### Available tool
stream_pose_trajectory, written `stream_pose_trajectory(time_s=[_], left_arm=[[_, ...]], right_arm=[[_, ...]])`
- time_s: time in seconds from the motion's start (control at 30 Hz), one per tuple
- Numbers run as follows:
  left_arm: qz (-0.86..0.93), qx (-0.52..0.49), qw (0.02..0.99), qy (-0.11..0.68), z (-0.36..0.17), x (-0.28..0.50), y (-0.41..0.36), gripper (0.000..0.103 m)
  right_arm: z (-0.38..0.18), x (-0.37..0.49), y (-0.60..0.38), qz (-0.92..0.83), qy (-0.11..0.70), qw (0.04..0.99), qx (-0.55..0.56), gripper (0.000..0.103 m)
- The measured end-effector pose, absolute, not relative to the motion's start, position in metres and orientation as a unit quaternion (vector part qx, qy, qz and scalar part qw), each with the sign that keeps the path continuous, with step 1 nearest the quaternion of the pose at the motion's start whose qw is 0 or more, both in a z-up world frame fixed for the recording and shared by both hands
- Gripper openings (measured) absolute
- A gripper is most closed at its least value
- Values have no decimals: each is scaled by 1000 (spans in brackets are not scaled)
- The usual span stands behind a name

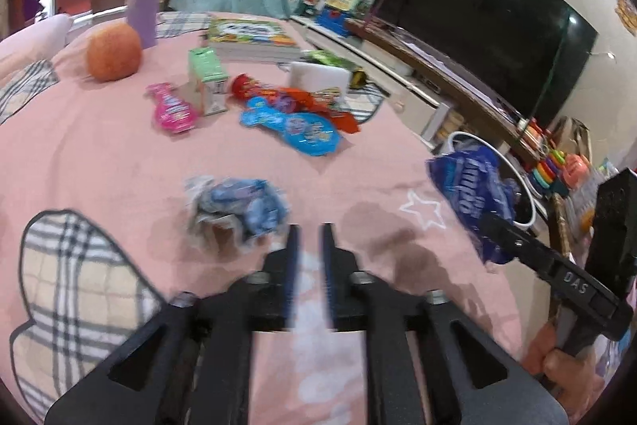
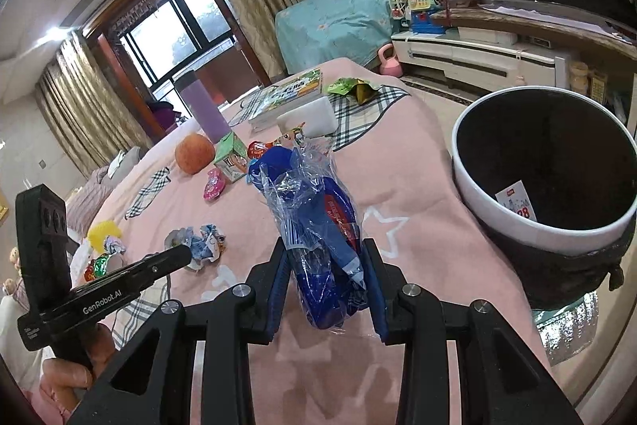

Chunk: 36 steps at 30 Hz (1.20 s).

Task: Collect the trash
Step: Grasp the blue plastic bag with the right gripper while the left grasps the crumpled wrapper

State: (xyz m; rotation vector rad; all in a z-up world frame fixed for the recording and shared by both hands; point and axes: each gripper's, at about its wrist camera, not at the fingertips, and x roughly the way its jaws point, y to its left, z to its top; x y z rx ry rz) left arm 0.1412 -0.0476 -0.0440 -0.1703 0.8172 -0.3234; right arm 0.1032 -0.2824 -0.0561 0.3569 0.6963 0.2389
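Left gripper narrow, jaws empty, blue wad at my eleven o'clock on the bed. Right-wrist view: right gripper clamps the blue bag, bin at two o'clock, only a tag visible inside. Slick plastic could slip before I reach the bin's rim.

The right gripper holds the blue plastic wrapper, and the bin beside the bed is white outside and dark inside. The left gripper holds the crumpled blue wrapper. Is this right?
Not quite. In the left wrist view the left gripper is open and empty; the crumpled blue wrapper lies on the pink bedspread beside it. The rest is right.
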Motion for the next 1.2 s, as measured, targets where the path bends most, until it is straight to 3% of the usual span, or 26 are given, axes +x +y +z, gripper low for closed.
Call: stream_pose_trajectory(time_s=[0.03, 0.13, 0.17, 0.27, 0.47, 0.53, 0.6, 0.67, 0.8, 1.2], left_arm=[[-147, -86, 903, 394, -45, 140, -43, 45], [-123, -91, 909, 388, -47, 137, -29, 56], [-115, -91, 908, 392, -49, 139, -27, 65], [-100, -84, 907, 400, -57, 148, -28, 76], [-102, -92, 903, 406, -67, 176, -36, 76], [-105, -84, 905, 403, -69, 182, -41, 68], [-111, -75, 903, 408, -72, 185, -45, 38], [-118, -71, 900, 413, -76, 186, -48, 27], [-122, -64, 902, 410, -76, 181, -52, 18], [-187, -61, 892, 407, -58, 159, -89, 15]], right_arm=[[-57, 103, -283, 117, 338, 917, 175, 36], [-59, 102, -284, 119, 340, 916, 179, 36], [-61, 103, -284, 120, 341, 915, 181, 36], [-64, 105, -281, 123, 344, 913, 184, 36], [-65, 104, -282, 122, 345, 912, 184, 36], [-65, 103, -285, 120, 345, 912, 185, 36], [-65, 103, -288, 116, 344, 913, 186, 36], [-66, 102, -290, 113, 344, 913, 188, 36], [-68, 100, -291, 108, 345, 913, 191, 36], [-68, 89, -313, 91, 337, 915, 203, 36]])
